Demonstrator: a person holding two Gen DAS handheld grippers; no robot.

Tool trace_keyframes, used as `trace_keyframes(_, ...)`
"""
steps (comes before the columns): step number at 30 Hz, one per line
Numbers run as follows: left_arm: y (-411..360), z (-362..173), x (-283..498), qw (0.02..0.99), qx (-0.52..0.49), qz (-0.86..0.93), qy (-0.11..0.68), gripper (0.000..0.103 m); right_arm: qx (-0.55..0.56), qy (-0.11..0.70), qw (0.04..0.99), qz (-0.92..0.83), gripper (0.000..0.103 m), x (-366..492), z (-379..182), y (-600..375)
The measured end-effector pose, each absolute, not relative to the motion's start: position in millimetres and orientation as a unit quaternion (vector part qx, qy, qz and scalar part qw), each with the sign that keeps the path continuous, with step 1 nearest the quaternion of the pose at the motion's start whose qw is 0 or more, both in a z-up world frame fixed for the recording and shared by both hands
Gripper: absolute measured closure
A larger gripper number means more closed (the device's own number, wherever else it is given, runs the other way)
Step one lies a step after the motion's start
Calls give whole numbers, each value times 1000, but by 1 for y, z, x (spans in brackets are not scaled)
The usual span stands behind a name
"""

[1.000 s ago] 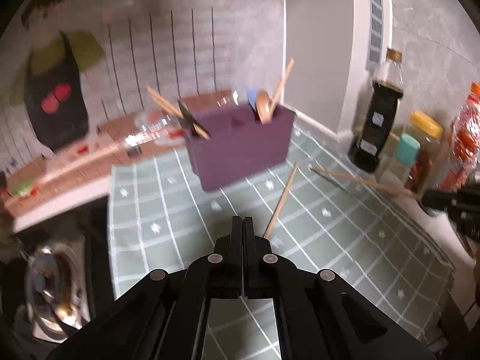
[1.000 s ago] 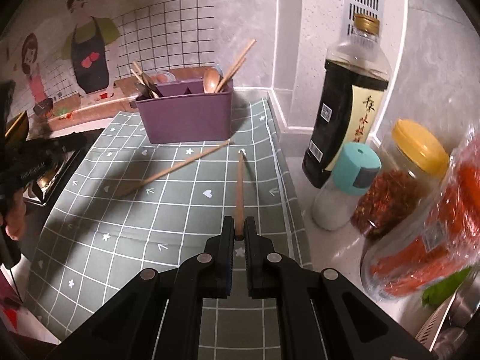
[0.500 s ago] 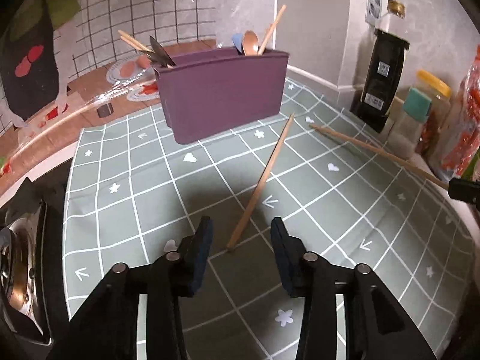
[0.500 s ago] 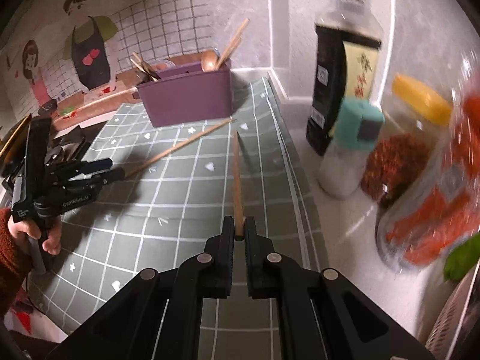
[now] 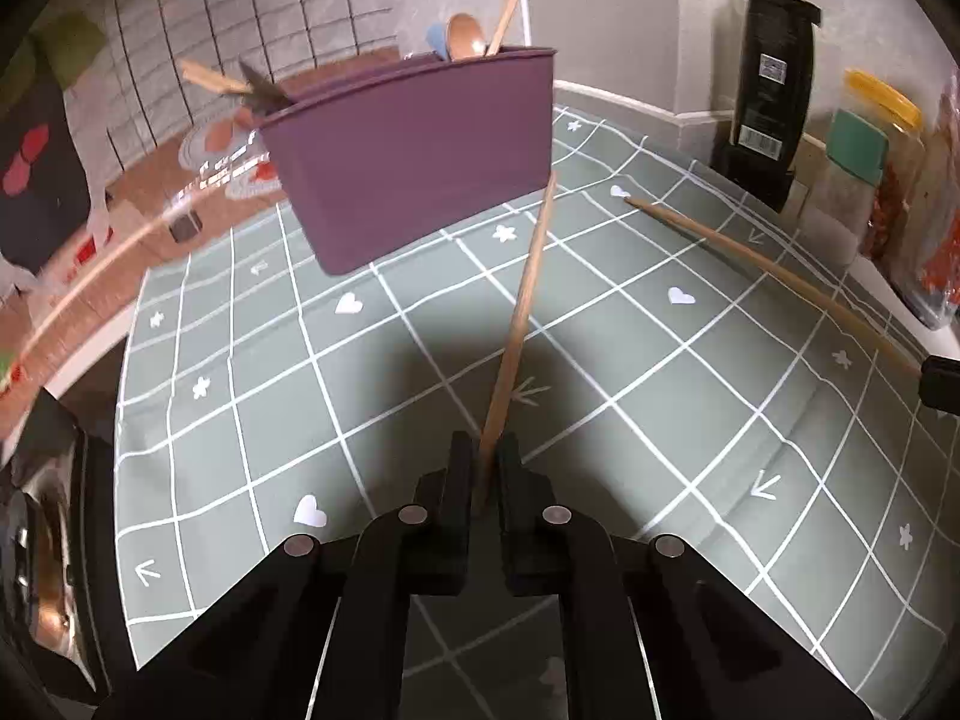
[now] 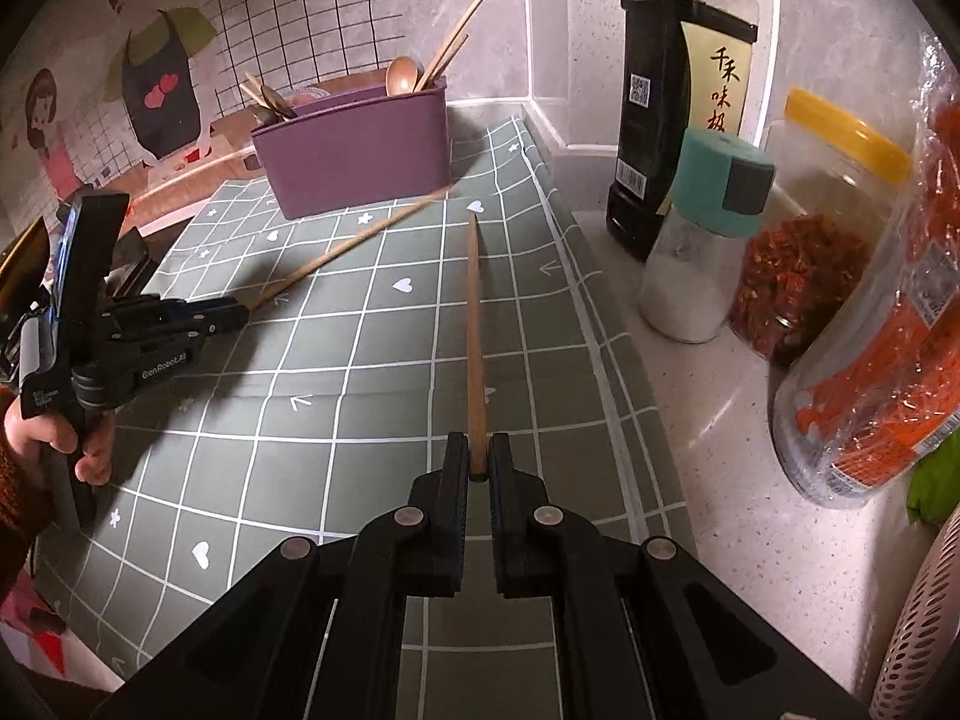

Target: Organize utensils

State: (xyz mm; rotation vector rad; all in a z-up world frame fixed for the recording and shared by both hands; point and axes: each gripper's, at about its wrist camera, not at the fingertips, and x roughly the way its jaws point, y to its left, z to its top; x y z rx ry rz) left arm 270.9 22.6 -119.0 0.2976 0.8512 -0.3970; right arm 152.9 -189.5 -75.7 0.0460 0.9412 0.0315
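Observation:
A purple utensil holder [image 5: 414, 150] stands at the back of the green checked mat [image 5: 660, 420], with spoons and chopsticks in it; it also shows in the right wrist view [image 6: 354, 150]. My left gripper [image 5: 485, 468] is shut on the near end of a wooden chopstick [image 5: 522, 312] that points toward the holder. My right gripper [image 6: 477, 456] is shut on a second chopstick [image 6: 474, 312], which shows in the left wrist view [image 5: 750, 258]. The left gripper [image 6: 240, 312] and its chopstick [image 6: 348, 246] show in the right wrist view.
A dark soy sauce bottle [image 6: 678, 90], a teal-capped shaker [image 6: 702, 228], a yellow-lidded jar [image 6: 822, 222] and a bag of red food [image 6: 888, 330] stand along the right. A sink [image 5: 36, 540] lies left of the mat. Tiled wall behind.
My left gripper opened, moved forward around the loose chopstick's near end and closed on it. My right gripper kept its hold on its chopstick.

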Motion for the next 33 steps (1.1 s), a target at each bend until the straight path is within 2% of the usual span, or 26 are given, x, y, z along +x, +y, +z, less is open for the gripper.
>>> trace_keyframes(5,35,-69,247,913,79,-182,356,96,15,451,892,21,97,153,-75,-187)
trace_keyframes(8,42,-36,233,928,57,-176,323,103,10,439,898,22,97,153,-67,-188)
trace_keyframes(15,59,14,224,942,23,-165,292,103,-19,401,915,31,97,160,-31,-183)
trace_keyframes(17,61,11,222,943,38,-148,295,103,-32,389,920,31,97,164,-21,-180)
trace_keyframes(20,72,-9,222,928,0,-164,335,103,-27,389,920,39,97,172,-14,-182)
trace_keyframes(23,69,-40,220,909,-9,-190,371,95,-19,391,919,46,97,173,-14,-182)
trace_keyframes(25,62,-62,218,897,3,-203,394,83,-19,395,917,50,97,172,-19,-180)
trace_keyframes(26,57,-73,217,890,16,-204,407,80,-19,399,915,51,97,171,-22,-180)
trace_keyframes(33,35,-110,212,881,51,-193,429,80,-5,422,905,49,97,163,-41,-183)
